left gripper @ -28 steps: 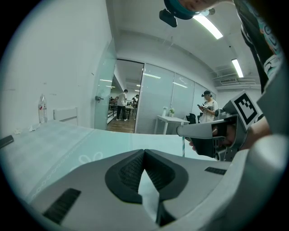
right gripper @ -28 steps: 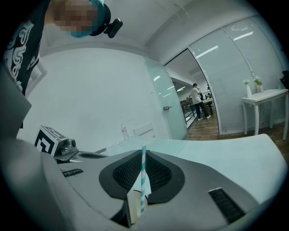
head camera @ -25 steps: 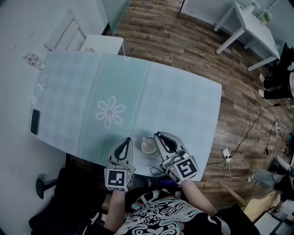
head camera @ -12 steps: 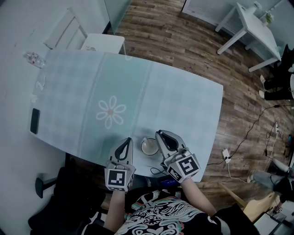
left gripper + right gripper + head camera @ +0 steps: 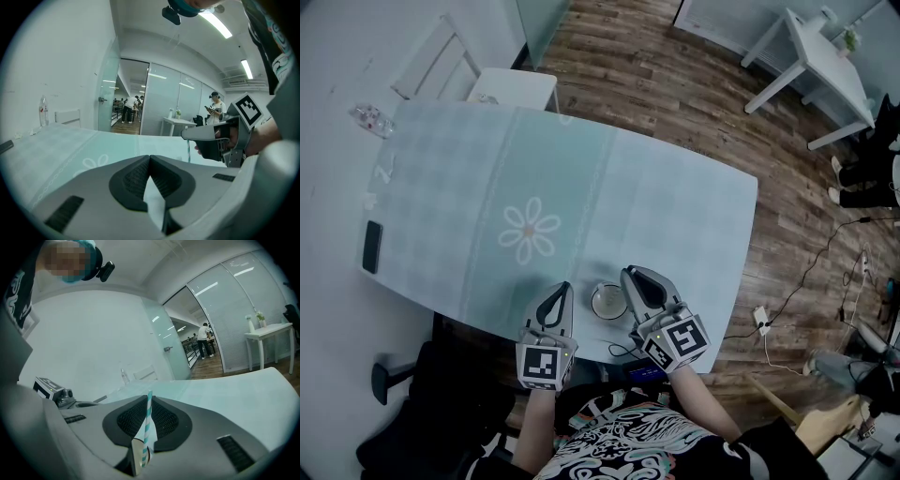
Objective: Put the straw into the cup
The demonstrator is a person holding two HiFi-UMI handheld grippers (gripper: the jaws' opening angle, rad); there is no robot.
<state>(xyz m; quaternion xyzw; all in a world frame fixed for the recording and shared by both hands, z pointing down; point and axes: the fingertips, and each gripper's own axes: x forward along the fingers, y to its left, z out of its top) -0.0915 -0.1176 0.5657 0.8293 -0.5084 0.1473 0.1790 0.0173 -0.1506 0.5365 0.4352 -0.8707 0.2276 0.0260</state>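
A small white cup point(image 5: 607, 301) stands near the table's front edge, between my two grippers. My right gripper point(image 5: 630, 279) is just to its right, shut on a teal-and-white striped straw point(image 5: 148, 423) that stands up between the jaws. In the left gripper view the straw point(image 5: 188, 151) hangs below the right gripper point(image 5: 206, 138). The left gripper point(image 5: 557, 294) rests left of the cup, jaws shut with nothing in them point(image 5: 150, 159). The left gripper view does not show the cup.
A pale green tablecloth point(image 5: 581, 187) with a flower print covers the table. A dark phone point(image 5: 371, 247) lies at its left edge, and a bottle point(image 5: 371, 120) at the far left corner. A white chair point(image 5: 487, 82) stands behind the table. Cables and a power strip point(image 5: 762, 314) lie on the floor at right.
Both grippers and the cup keep their places; only the head view has drifted slightly.
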